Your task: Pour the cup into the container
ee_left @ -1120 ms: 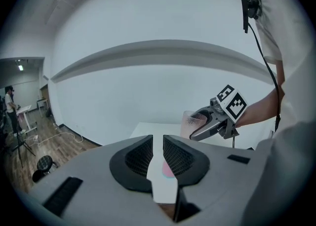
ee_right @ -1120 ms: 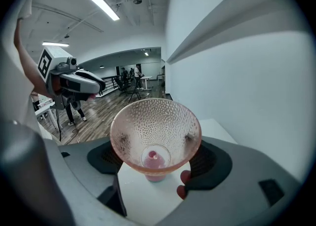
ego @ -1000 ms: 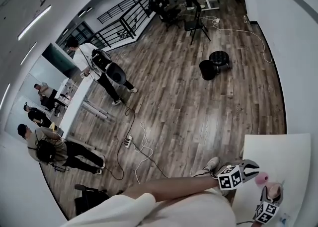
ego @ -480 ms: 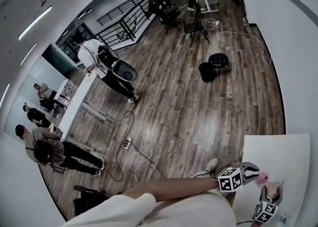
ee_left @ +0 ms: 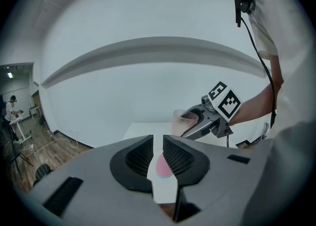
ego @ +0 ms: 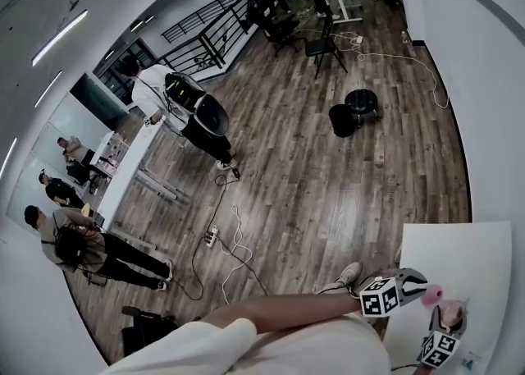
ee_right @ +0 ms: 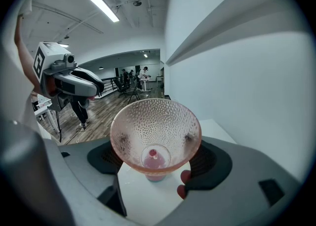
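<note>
Right gripper view alone shows a bead (ee_right: 153, 153) in the cup (ee_right: 157, 121) its fingers (ee_right: 213, 163) clamp (left fingers (ee_left: 138, 158) pinch a pink piece (ee_left: 163, 166)).

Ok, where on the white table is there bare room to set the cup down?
The far part of the white table, bordered by the wooden floor and the wall, is bare. The near end is crowded: the left gripper with a pink object, and the right gripper holding the cup.
</note>
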`<state>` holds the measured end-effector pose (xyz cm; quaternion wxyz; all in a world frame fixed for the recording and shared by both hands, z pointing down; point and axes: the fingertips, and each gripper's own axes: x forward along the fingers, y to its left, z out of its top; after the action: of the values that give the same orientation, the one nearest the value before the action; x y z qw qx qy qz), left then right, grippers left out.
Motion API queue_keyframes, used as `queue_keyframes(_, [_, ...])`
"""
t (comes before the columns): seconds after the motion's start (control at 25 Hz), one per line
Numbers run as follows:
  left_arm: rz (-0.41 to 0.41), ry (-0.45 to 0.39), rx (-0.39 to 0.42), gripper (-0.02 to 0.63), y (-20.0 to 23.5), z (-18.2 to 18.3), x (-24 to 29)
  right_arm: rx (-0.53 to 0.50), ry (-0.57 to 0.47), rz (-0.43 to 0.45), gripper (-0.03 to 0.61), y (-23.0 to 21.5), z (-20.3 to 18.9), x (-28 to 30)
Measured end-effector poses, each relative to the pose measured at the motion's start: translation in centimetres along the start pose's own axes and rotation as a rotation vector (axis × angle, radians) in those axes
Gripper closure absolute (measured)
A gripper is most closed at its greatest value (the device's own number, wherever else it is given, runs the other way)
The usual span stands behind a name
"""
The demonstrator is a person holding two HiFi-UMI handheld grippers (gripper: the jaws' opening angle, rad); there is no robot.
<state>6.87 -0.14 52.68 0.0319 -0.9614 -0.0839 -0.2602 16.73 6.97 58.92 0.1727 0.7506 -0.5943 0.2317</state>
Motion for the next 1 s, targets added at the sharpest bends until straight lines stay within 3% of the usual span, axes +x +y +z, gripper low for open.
queue_keyframes(0.64, [-0.057, 0.008, 0.029, 0.551, -2.0, 0.3, 1.7, 0.032, -0.002, -0.062, 0.210, -1.7, -1.3, -2.1])
queue_keyframes(1.0, [-0.126, -0.001, 0.042, 0.551, -4.0, -1.3, 5.0, 0.067, -0.007, -0.138, 0.210, -3.2, -4.9, -3.3])
